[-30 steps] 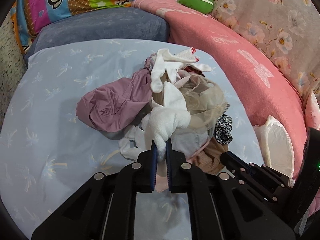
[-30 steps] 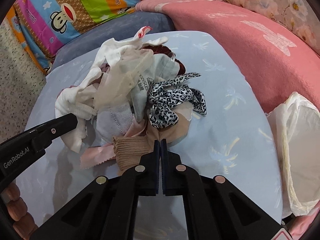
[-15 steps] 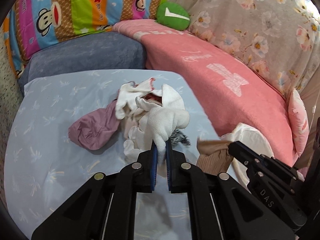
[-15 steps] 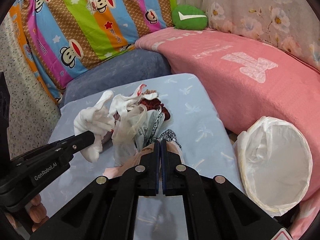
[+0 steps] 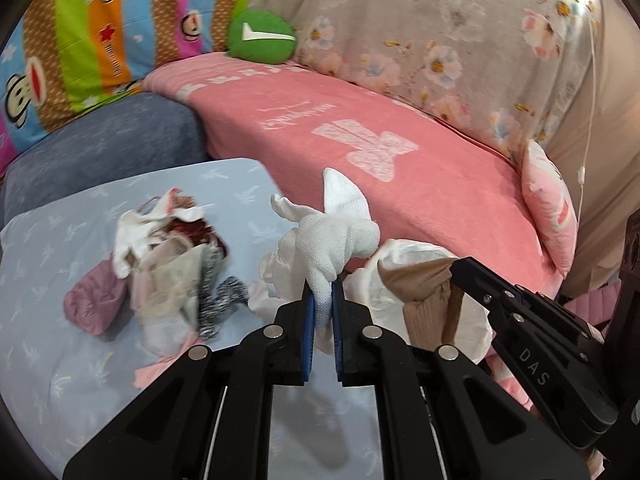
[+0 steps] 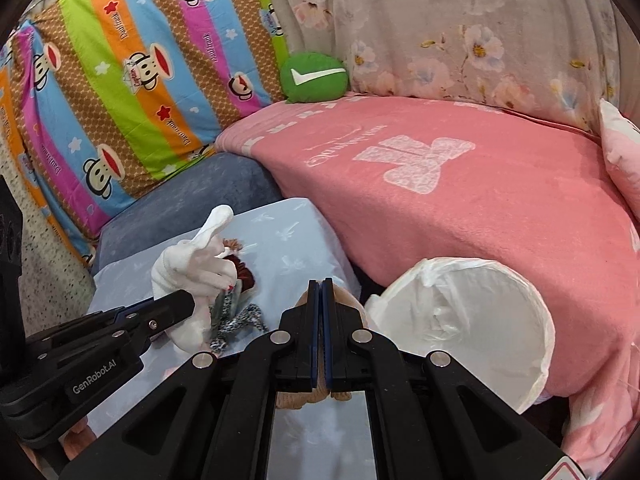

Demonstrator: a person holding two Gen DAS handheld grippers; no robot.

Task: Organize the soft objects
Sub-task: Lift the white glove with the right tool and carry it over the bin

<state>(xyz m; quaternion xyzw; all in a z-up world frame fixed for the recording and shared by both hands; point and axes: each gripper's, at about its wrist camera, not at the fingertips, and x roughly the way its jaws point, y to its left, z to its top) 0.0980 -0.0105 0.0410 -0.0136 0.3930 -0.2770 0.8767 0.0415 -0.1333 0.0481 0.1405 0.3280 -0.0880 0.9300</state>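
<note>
My left gripper (image 5: 323, 292) is shut on a white sock (image 5: 340, 236), lifted clear of the clothes pile (image 5: 172, 268) on the pale blue cushion (image 5: 60, 360). The same white sock (image 6: 188, 264) shows at the left of the right wrist view. My right gripper (image 6: 322, 292) is shut on a tan ribbed sock (image 6: 348, 304); in the left wrist view that tan sock (image 5: 424, 292) hangs over the white-lined bin (image 5: 476, 320). The bin (image 6: 472, 320) stands just right of my right gripper, mouth facing up.
A pink blanket (image 6: 460, 184) covers the sofa behind the bin. A blue-grey cushion (image 6: 192, 184), a striped monkey-print pillow (image 6: 132, 72) and a green round cushion (image 6: 314, 78) sit at the back. The pile holds a mauve garment (image 5: 94, 300) and a leopard-print piece (image 5: 220, 300).
Both grippers rose and swung right, away from the pile toward the bin. The tan sock came off the pile and now hangs by the bin; the white sock stays gripped.
</note>
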